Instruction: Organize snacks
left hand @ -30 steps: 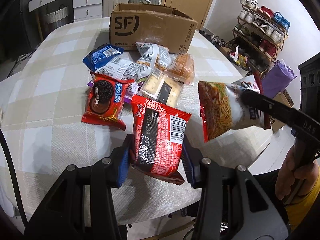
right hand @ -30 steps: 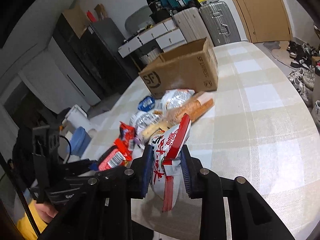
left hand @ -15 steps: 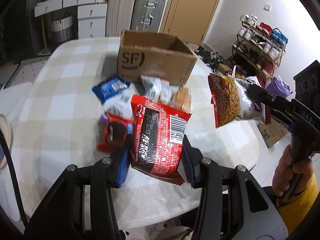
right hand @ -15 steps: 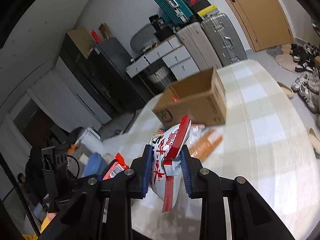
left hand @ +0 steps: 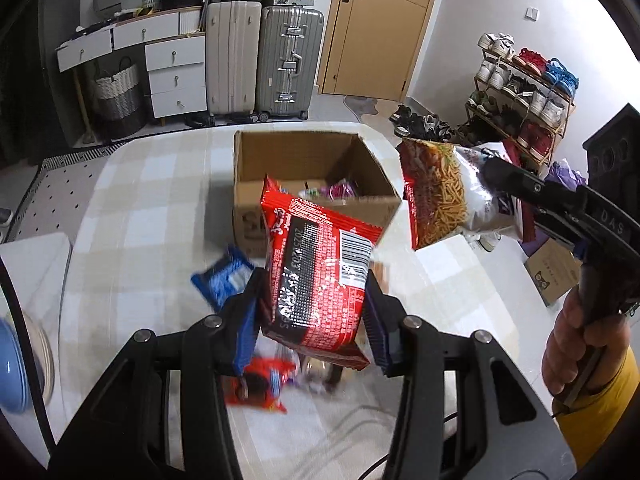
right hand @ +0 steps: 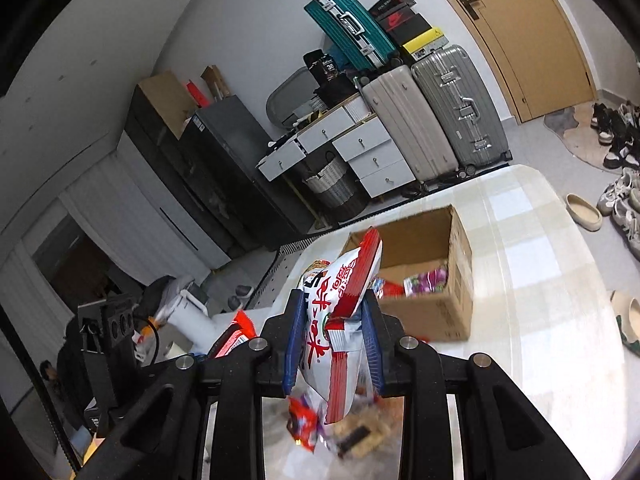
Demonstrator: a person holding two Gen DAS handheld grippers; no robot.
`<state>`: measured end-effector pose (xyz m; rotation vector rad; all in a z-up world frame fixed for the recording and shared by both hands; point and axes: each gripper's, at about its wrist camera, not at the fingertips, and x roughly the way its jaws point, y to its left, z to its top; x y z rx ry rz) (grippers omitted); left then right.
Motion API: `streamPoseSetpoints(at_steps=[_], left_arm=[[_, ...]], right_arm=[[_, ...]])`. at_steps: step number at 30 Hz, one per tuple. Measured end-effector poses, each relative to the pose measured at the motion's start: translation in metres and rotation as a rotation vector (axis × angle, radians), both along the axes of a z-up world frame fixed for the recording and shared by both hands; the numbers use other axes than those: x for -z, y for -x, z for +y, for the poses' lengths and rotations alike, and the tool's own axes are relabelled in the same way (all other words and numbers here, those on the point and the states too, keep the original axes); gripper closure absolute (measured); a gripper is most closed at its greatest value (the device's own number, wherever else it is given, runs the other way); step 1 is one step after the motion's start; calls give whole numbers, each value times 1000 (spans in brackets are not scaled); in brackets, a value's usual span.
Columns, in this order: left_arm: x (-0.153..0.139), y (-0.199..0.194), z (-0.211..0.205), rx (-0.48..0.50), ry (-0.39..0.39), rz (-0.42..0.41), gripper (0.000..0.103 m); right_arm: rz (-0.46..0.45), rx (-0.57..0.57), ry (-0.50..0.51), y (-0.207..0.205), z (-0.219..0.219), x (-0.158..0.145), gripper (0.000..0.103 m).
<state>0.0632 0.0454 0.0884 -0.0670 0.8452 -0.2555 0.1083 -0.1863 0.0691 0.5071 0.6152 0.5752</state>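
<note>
Midair, left gripper clamped on a red packet at frame centre, barcode showing, right gripper clamped on a white-and-red bag, noodle picture seen only from the left view, open cardboard box behind, "DAS" on the right tool.

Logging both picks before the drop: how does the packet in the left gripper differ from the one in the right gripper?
The red packet is all red with a black panel and barcode; the noodle-print bag is white and silver, picturing fried noodles. The left gripper clamps the red packet across its width; the right gripper pinches the noodle-print bag at one end. Both hang in the air, short of the cardboard box.
</note>
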Motion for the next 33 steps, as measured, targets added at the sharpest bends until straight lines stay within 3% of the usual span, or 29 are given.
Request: streamPoseSetpoints(at_steps=[8, 15, 24, 33], left_arm=[[-13, -83, -7, -1, -36, 20, 61], [-14, -147, -14, -2, -54, 44, 61], [21, -211, -28, 16, -142, 60, 61], [58, -249, -28, 14, -145, 109, 61]], right_arm=[[37, 11, -60, -64, -2, -2, 76], [54, 11, -55, -109, 6, 3, 76], [89, 24, 1, -150, 16, 21, 76], [134, 29, 45, -171, 24, 46, 76]])
